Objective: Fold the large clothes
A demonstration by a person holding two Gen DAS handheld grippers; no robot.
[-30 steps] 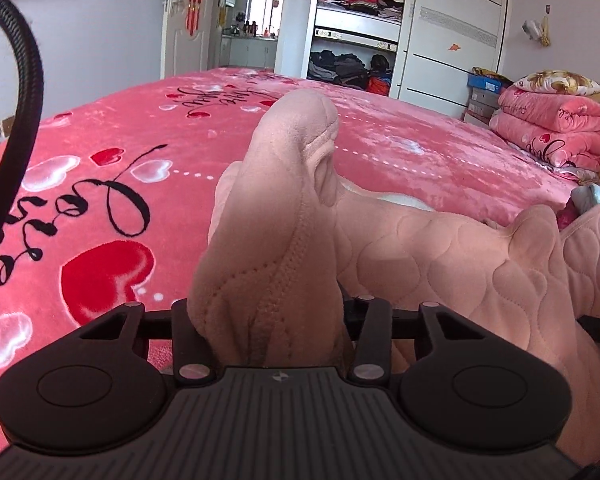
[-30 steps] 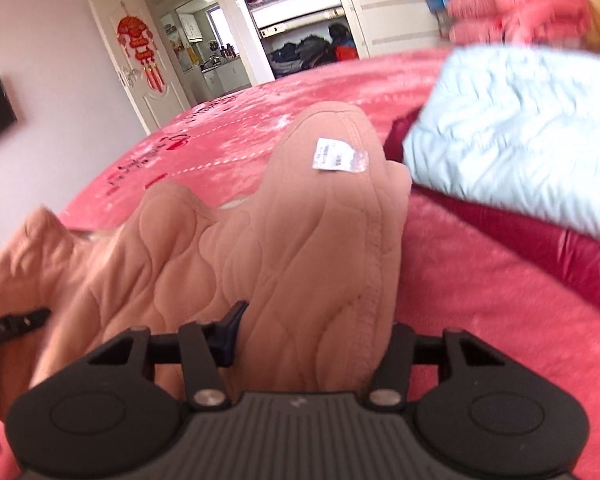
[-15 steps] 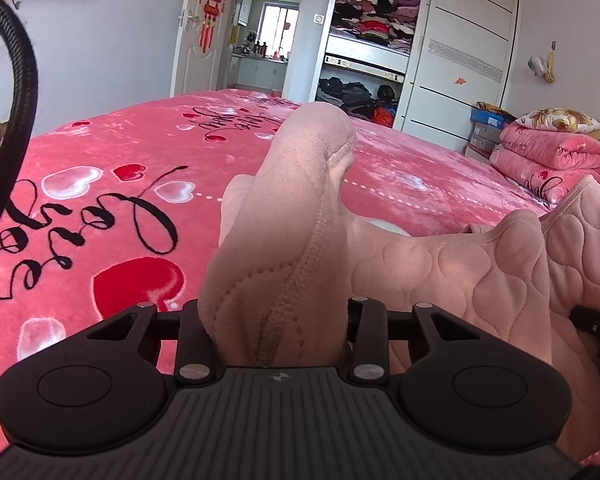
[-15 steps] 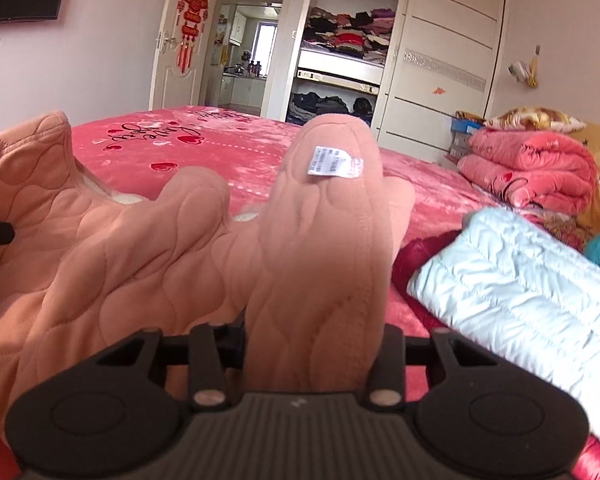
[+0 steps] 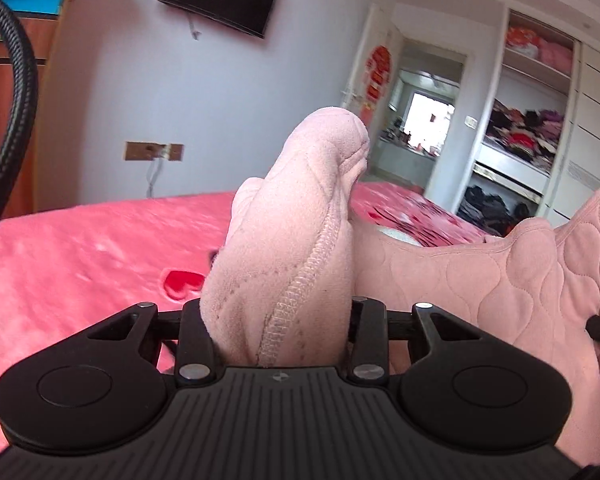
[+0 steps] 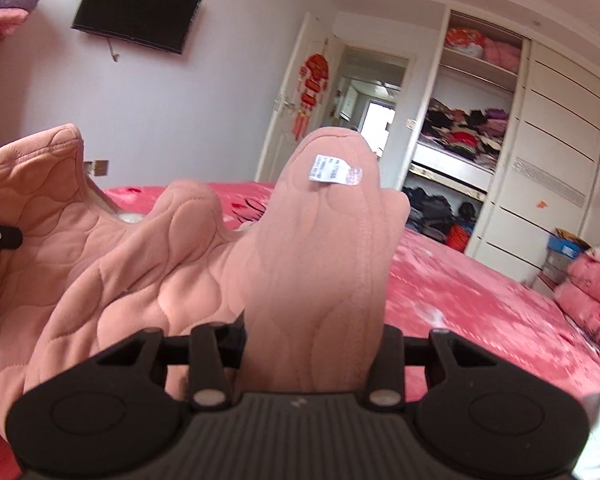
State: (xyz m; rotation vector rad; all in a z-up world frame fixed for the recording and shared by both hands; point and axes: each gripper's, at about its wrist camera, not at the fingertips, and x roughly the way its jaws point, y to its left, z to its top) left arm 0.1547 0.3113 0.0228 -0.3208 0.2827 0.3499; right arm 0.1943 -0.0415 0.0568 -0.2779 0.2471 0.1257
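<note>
While both grippers clamp bunched folds of the pink quilted garment [image 5: 480, 280], only the right view shows its white label [image 6: 334, 170]. Left gripper [image 5: 276, 320] and right gripper [image 6: 304, 344] fingers stand partly closed on cloth. Red bed [image 5: 80, 248] below; wall television [image 6: 136, 8] far left, open wardrobe [image 6: 468, 136] far right.

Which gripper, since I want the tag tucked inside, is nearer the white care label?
Right. The white care label sits on the pink garment fold clamped in the right gripper; the left gripper clamps another fold, off to the label's left.

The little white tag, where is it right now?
In the right wrist view the white tag sits near the top of the bunched pink quilted garment that the right gripper holds, in front of the doorway.
</note>
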